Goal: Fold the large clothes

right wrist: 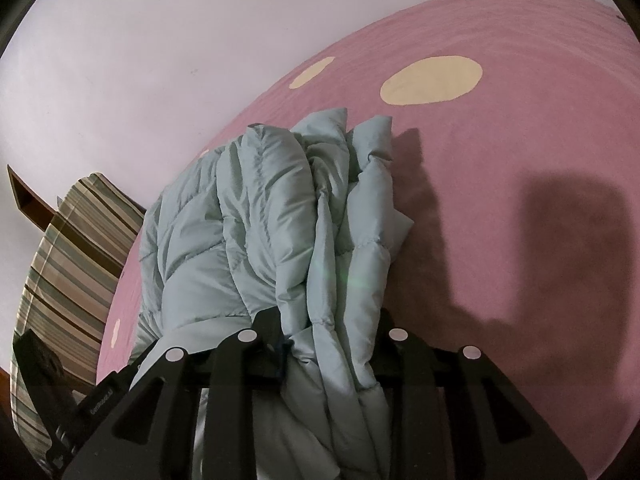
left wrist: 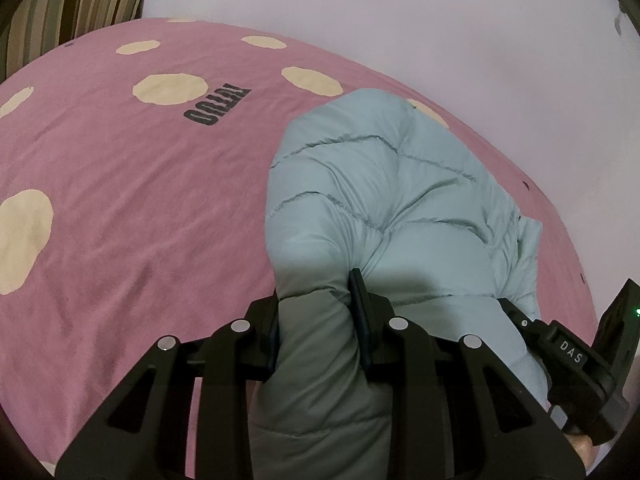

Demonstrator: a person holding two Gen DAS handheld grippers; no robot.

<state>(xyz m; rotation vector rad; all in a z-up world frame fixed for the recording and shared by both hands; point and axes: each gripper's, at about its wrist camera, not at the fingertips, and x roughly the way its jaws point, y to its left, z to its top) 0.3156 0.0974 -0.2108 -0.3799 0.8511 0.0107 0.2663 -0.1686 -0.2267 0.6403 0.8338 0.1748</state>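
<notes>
A pale blue quilted puffer jacket [left wrist: 380, 200] lies bunched on a pink bed sheet [left wrist: 120, 200] with cream dots. My left gripper [left wrist: 316, 308] is shut on a thick fold of the jacket near its near edge. In the right wrist view the jacket [right wrist: 248, 232] shows as several stacked puffy layers. My right gripper [right wrist: 328, 328] is shut on a bundle of those layers. The right gripper's body [left wrist: 576, 360] shows at the lower right of the left wrist view, close beside the left gripper.
A striped pillow [right wrist: 68, 264] lies at the bed's end, also at the top left of the left wrist view [left wrist: 72, 4]. A pale wall [left wrist: 400, 20] runs behind the bed. A brown wooden piece [right wrist: 28, 196] sits by the wall. Bare sheet [right wrist: 500, 200] spreads right of the jacket.
</notes>
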